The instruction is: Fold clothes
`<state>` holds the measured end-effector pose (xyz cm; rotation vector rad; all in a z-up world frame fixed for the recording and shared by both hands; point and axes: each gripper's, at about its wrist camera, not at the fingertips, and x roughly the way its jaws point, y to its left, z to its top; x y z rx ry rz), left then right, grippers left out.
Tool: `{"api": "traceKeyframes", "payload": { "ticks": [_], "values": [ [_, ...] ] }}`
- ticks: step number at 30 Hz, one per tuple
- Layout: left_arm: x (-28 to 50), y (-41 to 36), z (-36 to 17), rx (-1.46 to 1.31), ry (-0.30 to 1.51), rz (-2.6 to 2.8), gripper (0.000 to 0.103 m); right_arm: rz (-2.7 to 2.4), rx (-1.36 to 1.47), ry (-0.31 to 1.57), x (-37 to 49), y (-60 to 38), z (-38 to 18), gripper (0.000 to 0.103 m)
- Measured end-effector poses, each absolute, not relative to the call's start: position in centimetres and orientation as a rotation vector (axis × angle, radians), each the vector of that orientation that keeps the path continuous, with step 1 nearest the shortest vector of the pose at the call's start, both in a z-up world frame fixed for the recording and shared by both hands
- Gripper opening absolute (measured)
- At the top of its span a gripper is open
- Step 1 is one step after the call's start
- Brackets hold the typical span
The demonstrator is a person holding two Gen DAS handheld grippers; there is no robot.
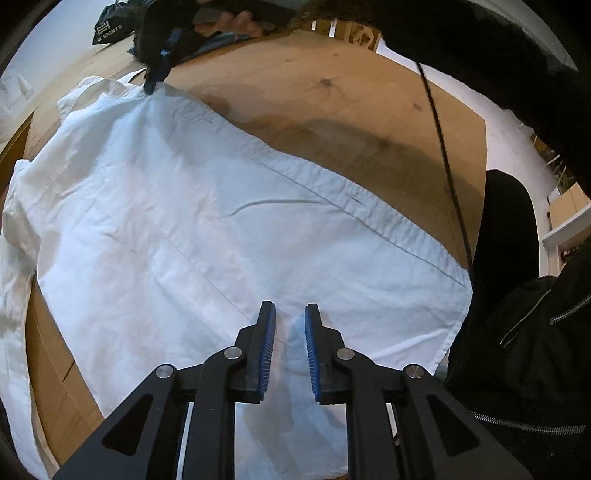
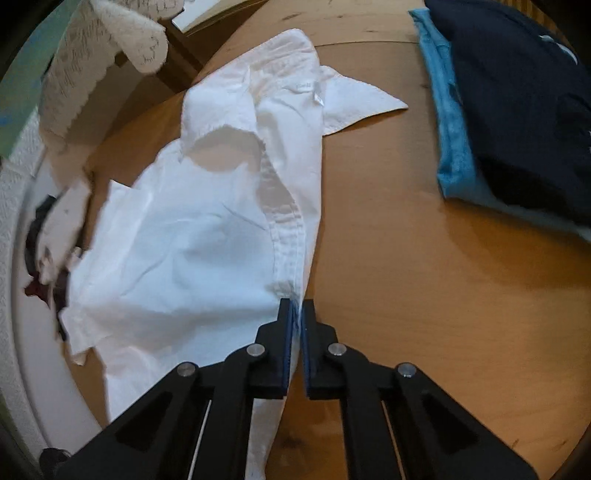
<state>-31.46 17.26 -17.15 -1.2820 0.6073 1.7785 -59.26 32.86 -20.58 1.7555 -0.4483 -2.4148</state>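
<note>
In the left wrist view the white shirt [image 1: 207,229] lies spread flat over the wooden table [image 1: 332,96], its stitched hem edge running diagonally toward the person's dark jacket [image 1: 524,332] at the right; the left hand-held gripper [image 1: 290,314] hangs just above the cloth with its blue pads slightly apart and nothing between them, so it holds nothing, while at the top left the right hand-held gripper [image 1: 153,79] meets the far corner of the shirt, a hand [image 1: 236,24] behind it. In the right wrist view the same shirt [image 2: 192,229] shows its collar [image 2: 291,66] and one pointed sleeve end at the far side, still rumpled and open, and the right hand-held gripper [image 2: 297,310] is pressed together on the shirt's buttoned edge, a sliver of white cloth caught between the pads; a dark garment [image 2: 517,103] on a blue one [image 2: 450,147] sits folded at the right of the table [image 2: 406,258], well apart from the shirt, and a lace cloth [image 2: 96,62] hangs at the upper left. Judging by this, some clothes are already folded, while the shirt is only laid out and being straightened: no fold shows in it yet, so sleeves, sides and the final fold all remain
</note>
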Motion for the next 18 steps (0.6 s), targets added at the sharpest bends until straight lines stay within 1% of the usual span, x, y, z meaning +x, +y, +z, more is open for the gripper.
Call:
{"api": "traceKeyframes", "payload": {
  "ticks": [3, 5, 8, 9, 11, 13, 15, 16, 18],
  "values": [
    [-31.2, 16.9, -17.2, -1.273, 0.602, 1.769, 0.022, -2.591, 1.659, -0.215, -57.6, 31.2, -17.5, 0.011],
    [-31.3, 16.6, -17.1, -1.284, 0.593, 1.756, 0.022, -2.475, 1.587, -0.167, -55.9, 28.7, -16.7, 0.011],
    [-33.4, 14.1, -15.5, -1.308, 0.451, 1.756, 0.019, -2.322, 1.647, -0.049, -53.8, 24.4, -18.7, 0.012],
    [-34.7, 12.6, -14.5, -1.287, 0.428, 1.815, 0.019, -2.270, 1.695, -0.066, -53.3, 23.5, -19.8, 0.012],
    [-38.0, 8.8, -12.3, -1.241, 0.374, 1.965, 0.019, -2.229, 1.691, -0.117, -52.3, 22.3, -20.3, 0.012],
    [-41.7, 4.3, -11.1, -1.235, 0.374, 2.147, 0.018, -2.240, 1.644, -0.089, -51.2, 20.9, -19.9, 0.012],
    [-44.6, 0.9, -11.6, -1.280, 0.472, 2.240, 0.019, -2.216, 1.618, -0.036, -49.8, 18.9, -19.7, 0.012],
    [-45.9, -0.6, -12.3, -1.312, 0.492, 2.265, 0.019, -2.193, 1.614, -0.019, -49.1, 17.9, -19.8, 0.012],
    [-48.4, -2.7, -13.9, -1.386, 0.460, 2.280, 0.020, -2.150, 1.610, 0.031, -47.8, 16.0, -20.4, 0.012]
  ]
}}
